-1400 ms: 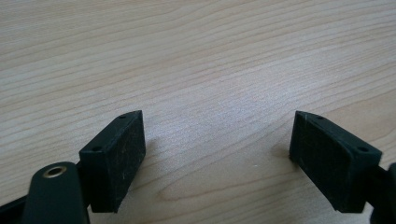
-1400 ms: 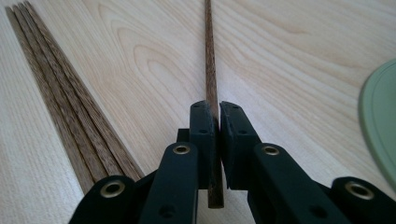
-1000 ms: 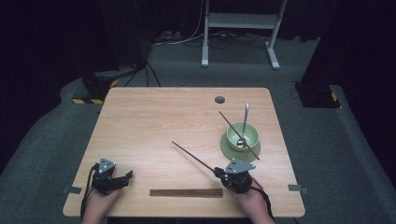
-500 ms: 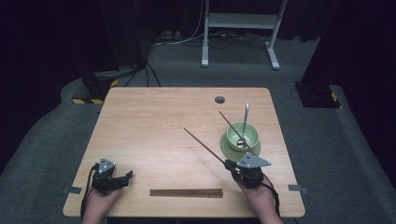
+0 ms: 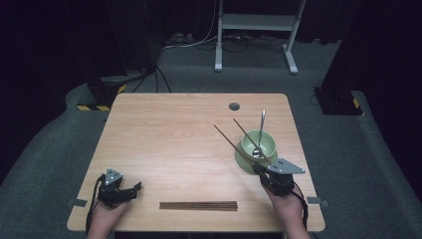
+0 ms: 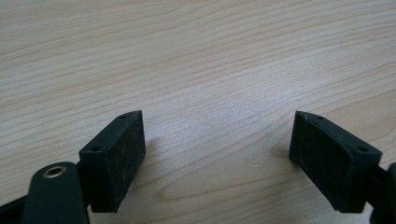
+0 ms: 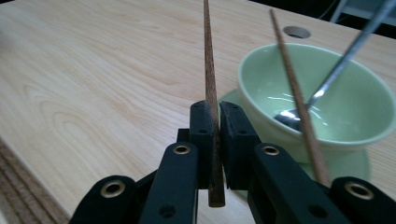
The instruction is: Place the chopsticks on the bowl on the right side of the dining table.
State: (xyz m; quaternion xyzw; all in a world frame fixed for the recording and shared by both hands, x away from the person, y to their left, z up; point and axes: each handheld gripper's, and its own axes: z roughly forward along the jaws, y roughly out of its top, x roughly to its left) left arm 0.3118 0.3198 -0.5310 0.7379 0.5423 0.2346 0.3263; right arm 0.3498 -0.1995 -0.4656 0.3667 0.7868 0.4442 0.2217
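Tabletop; chopstick (image 7: 211, 93) between closed jaws

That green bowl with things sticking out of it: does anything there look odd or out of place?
Slightly. In the pale green ceramic bowl on its green saucer, one brown wooden chopstick leans alone beside a metal spoon. Its partner chopstick is clamped in the right gripper, pointing away over the wooden table.

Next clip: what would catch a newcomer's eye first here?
The right gripper, at the table's near right, is clamped on a wooden chopstick that juts toward the table's middle. Just beyond it, a green bowl on a saucer holds a spoon and a second chopstick.
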